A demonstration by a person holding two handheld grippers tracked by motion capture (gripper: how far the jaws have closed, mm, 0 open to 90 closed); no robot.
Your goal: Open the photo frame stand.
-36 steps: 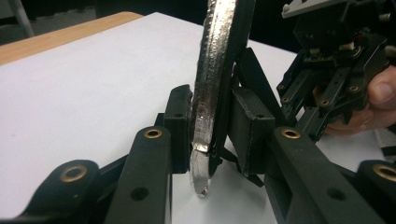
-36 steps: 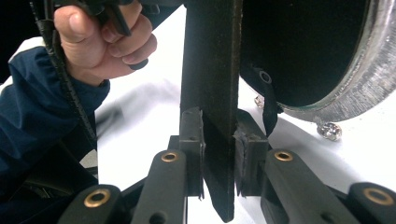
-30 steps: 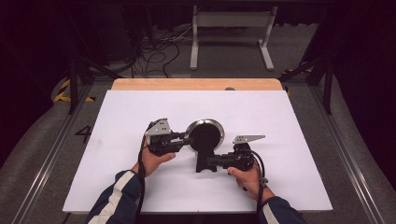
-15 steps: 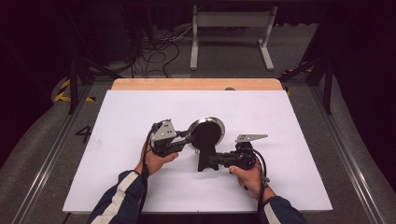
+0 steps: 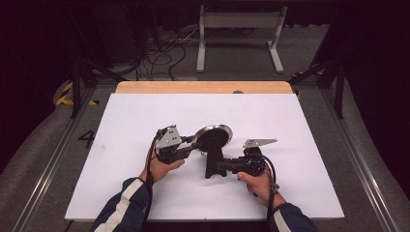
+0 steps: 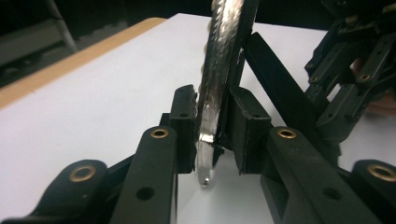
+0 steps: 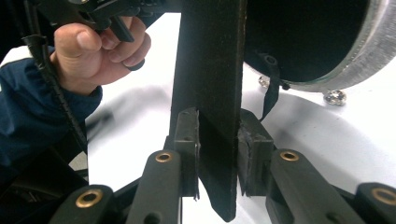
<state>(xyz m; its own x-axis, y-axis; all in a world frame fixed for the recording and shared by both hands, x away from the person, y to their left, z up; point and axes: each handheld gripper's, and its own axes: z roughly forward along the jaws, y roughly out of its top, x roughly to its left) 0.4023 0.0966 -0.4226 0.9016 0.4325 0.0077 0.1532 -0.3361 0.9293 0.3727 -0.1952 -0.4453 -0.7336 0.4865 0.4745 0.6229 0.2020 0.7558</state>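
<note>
A round mirror (image 5: 212,137) with a silver rim and a black back stands near the middle of the white desk (image 5: 145,116), a little toward the near edge, propped on a flat black stand leg (image 5: 212,164) that runs from its back down toward the person. In the high view the left gripper (image 5: 189,143) comes at the mirror from the left side and the right gripper (image 5: 220,168) reaches the leg from the right, each held in one of the person's hands, with dark sleeves coming in over the near edge. The left gripper view looks along the mirror edge-on: the shiny rim (image 6: 212,112) passes between the two black pads, the left pad touching it and the right pad lying close against the dark back, so the tongs are narrow and gripping the mirror's rim; they have just eased open by a trace, yet the rim sits between them. A small shiny bead (image 6: 205,179) marks the bottom of the rim just above the white surface. In the right gripper view the black leg (image 7: 210,93) stands upright between the pads, both pressed against its faces, so these tongs are narrow too and holding the leg. Beyond it the mirror's black back and silver edge (image 7: 345,70) curve to the right, and the person's left hand (image 7: 100,51) shows at upper left. The wooden strip (image 5: 203,87) along the desk's far edge lies well apart from all this.
</note>
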